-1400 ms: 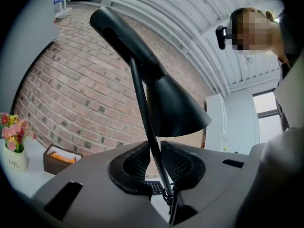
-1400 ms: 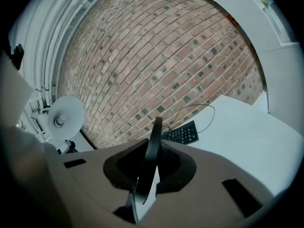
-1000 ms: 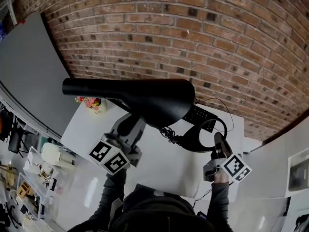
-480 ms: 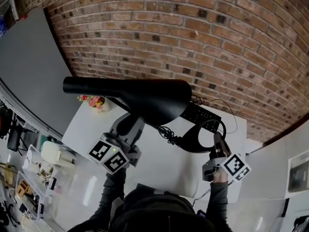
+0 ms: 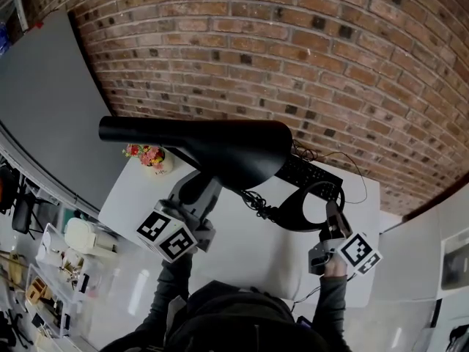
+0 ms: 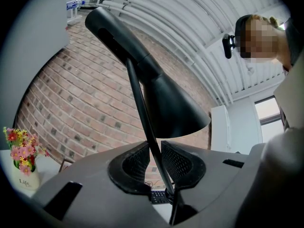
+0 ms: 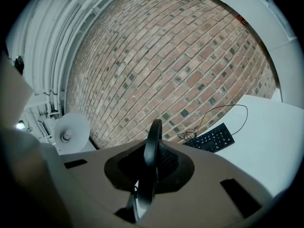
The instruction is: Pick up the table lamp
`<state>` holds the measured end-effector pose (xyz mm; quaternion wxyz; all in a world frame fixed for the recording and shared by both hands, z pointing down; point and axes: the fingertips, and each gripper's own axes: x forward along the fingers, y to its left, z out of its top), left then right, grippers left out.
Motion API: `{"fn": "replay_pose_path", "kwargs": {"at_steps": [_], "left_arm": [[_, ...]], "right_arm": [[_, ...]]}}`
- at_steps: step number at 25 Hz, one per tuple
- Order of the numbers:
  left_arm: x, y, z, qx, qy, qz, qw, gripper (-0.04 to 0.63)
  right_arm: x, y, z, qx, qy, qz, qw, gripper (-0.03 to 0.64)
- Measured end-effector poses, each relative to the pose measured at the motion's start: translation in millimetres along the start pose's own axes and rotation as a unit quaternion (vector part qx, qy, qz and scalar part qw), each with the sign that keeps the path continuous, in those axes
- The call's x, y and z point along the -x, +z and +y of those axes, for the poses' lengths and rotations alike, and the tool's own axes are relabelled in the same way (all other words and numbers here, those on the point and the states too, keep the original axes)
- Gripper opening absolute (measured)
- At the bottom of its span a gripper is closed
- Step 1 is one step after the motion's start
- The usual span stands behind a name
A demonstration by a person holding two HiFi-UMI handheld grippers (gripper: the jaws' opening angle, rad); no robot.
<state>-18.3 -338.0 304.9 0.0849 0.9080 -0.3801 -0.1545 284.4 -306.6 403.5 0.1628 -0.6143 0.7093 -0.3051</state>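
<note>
A red brick wall [image 5: 330, 64] fills the back. A white desk [image 5: 242, 249] stands against it, bearing a black keyboard [image 5: 308, 174] and a small pot of flowers [image 5: 150, 157]. A grey board [image 5: 44, 108] stands at left, beside cluttered shelves [image 5: 44, 266]. White pipes [image 6: 190, 23] run overhead.

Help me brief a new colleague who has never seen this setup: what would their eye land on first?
The black table lamp dominates the middle of the head view, its big shade stretched across the red brick wall. The left gripper is clamped on its thin stem and the right gripper on its ring base, above the white table.
</note>
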Motion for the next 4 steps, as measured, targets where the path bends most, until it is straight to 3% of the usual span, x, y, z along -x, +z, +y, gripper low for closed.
{"fn": "replay_pose_path", "kwargs": {"at_steps": [4], "left_arm": [[2.8,2.2,10.5,0.002,-0.002,0.002,1.0000,0.078]], "right_arm": [[-4.9,-5.3,5.3,0.006,-0.006,0.001,1.000,0.023]]}}
